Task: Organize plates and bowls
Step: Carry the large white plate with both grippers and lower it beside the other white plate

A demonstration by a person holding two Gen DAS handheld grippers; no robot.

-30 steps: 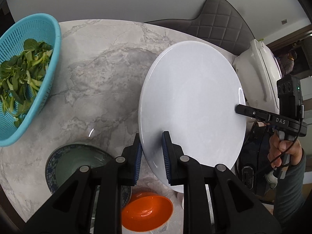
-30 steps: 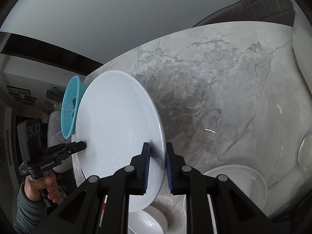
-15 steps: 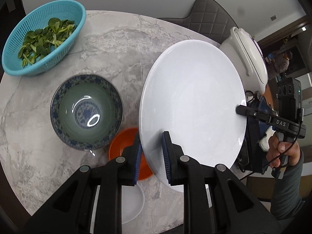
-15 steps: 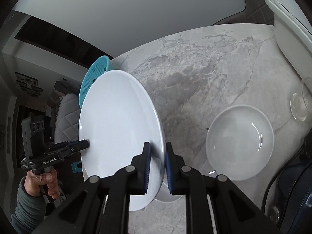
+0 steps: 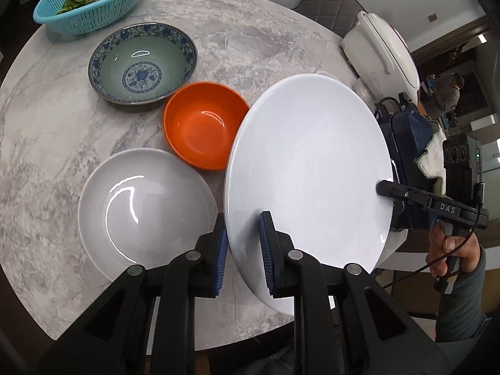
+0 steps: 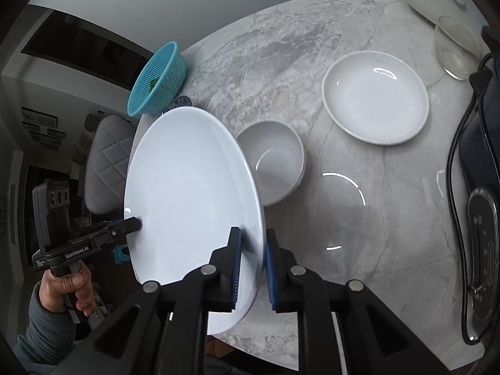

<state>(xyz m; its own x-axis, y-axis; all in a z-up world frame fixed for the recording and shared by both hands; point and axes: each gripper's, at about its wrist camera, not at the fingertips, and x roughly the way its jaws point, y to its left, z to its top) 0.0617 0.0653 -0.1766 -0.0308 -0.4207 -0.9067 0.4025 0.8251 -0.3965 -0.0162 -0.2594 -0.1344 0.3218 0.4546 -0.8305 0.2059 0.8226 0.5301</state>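
From my left wrist view, my left gripper (image 5: 242,251) pinches the near rim of the large white glazed ceramic plate (image 5: 307,168), held tilted above the round grey marble table (image 5: 47,143); my right gripper (image 5: 382,187) nips the far rim. I judge it stiff, slick and breakable — best held at opposite edges. From my right wrist view, that gripper (image 6: 252,268) clamps the rim beside a small white bowl (image 6: 273,164) — table crowded, room dim behind.

Glossy white glazed plate (image 5: 309,168); polished grey marble-look table (image 5: 256,43); shiny orange bowl (image 5: 203,125); glazed blue-patterned bowl (image 5: 142,62); perforated turquoise plastic basket (image 5: 93,3); matt black gripper fingers (image 5: 281,259) with ribbed blue pads.
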